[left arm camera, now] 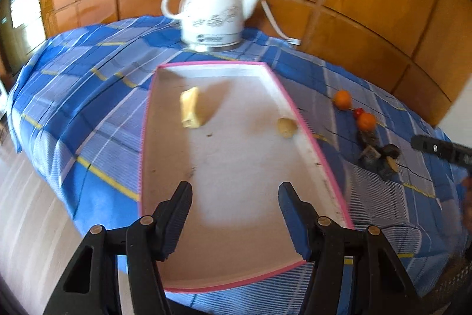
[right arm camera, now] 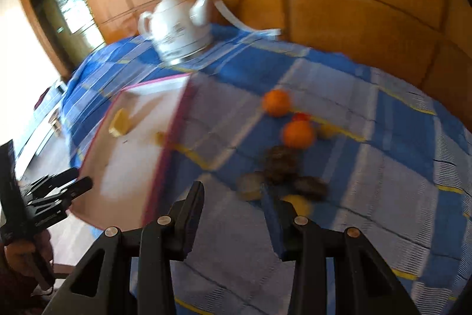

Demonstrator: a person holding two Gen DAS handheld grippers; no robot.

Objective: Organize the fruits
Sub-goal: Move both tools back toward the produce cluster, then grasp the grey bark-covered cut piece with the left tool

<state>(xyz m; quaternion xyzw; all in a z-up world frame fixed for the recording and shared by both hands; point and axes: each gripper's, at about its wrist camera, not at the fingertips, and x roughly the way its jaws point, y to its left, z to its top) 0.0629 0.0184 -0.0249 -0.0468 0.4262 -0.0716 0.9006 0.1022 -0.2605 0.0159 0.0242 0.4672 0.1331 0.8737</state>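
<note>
A white tray with a pink rim (left arm camera: 306,135) lies on the blue plaid cloth and holds a yellow banana piece (left arm camera: 191,108) and a small tan fruit (left arm camera: 286,127). My left gripper (left arm camera: 234,197) is open and empty above the tray's near end. To the tray's right lie two oranges (right arm camera: 275,102) (right arm camera: 298,133), a small red fruit (right arm camera: 301,116) and several dark fruits (right arm camera: 283,164). My right gripper (right arm camera: 239,197) is open and empty just short of the dark fruits. The tray (right arm camera: 177,120) shows at left in the right wrist view, which is blurred.
A white ceramic kettle (left arm camera: 211,11) with a white cord (left arm camera: 271,16) stands at the table's far edge before a wooden panel wall. The cloth hangs over the table's left edge (left arm camera: 44,138). The left gripper (right arm camera: 56,188) shows at the left of the right wrist view.
</note>
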